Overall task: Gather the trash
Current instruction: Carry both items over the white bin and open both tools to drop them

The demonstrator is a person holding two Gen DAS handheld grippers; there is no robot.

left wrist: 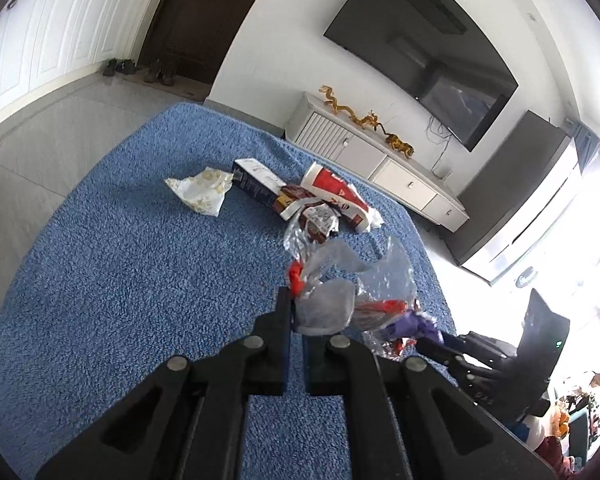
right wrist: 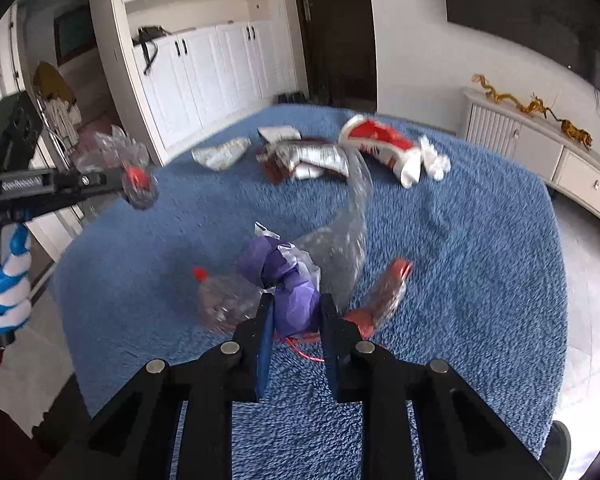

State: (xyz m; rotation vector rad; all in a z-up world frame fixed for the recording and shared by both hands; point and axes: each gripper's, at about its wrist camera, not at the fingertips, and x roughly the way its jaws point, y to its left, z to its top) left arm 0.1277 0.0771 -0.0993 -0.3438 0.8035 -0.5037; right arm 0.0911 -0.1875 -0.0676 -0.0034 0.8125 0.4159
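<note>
My left gripper (left wrist: 298,308) is shut on a clear plastic bag (left wrist: 332,304) with a red edge and holds it above the blue rug (left wrist: 140,264). My right gripper (right wrist: 296,308) is shut on a crumpled purple wrapper (right wrist: 288,284) beside that bag's other side (right wrist: 340,248). The left gripper also shows in the right wrist view (right wrist: 138,180), gripping red-edged plastic. Farther on the rug lie a white crumpled paper (left wrist: 202,190), a dark carton (left wrist: 260,186), a brown snack wrapper (left wrist: 316,220) and a red-and-white cup (left wrist: 340,196).
A crushed clear bottle with a red cap (right wrist: 224,300) lies on the rug left of my right gripper. A white TV cabinet (left wrist: 380,160) with gold figurines stands beyond the rug under a wall TV (left wrist: 420,52). White cupboards (right wrist: 204,72) line the far wall.
</note>
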